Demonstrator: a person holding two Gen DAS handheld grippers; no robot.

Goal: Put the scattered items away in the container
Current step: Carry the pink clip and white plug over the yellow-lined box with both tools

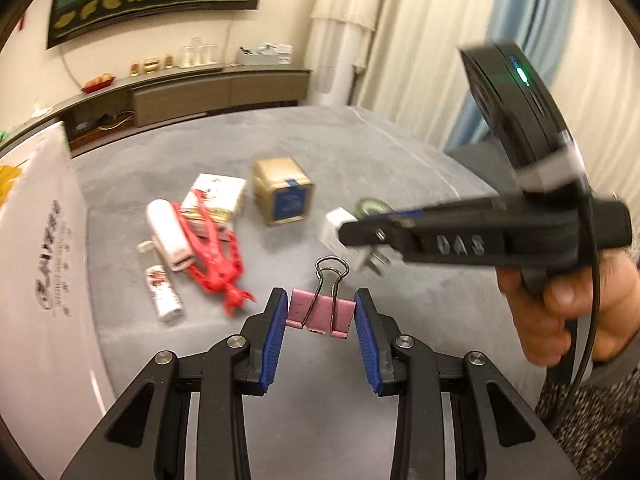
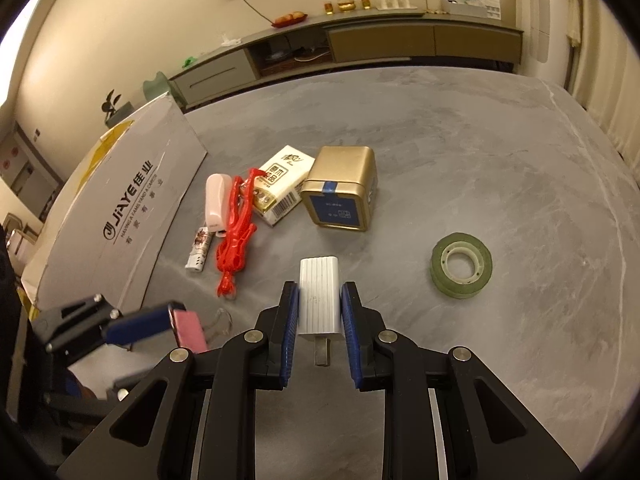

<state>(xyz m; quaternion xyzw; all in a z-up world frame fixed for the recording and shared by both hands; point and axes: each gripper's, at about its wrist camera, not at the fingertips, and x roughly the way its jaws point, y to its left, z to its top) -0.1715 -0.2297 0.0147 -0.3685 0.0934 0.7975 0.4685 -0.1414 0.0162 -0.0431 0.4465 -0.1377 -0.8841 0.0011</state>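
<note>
One pink binder clip (image 1: pixel 321 312), one white plug adapter (image 2: pixel 319 294), one green tape roll (image 2: pixel 461 266), one gold tin (image 2: pixel 342 188), one white carton (image 2: pixel 280 184), one red plastic figure (image 2: pixel 236 236), one white tube (image 2: pixel 216 202), one small printed stick (image 2: pixel 199 250), possibly a lighter, and one large cardboard box (image 2: pixel 120 216).

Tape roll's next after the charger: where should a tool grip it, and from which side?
The green tape roll lies flat on the grey table, hole upward, with open space all round. Come from above and pinch across its outer wall, or put one finger in the hole and clamp the rim.
</note>
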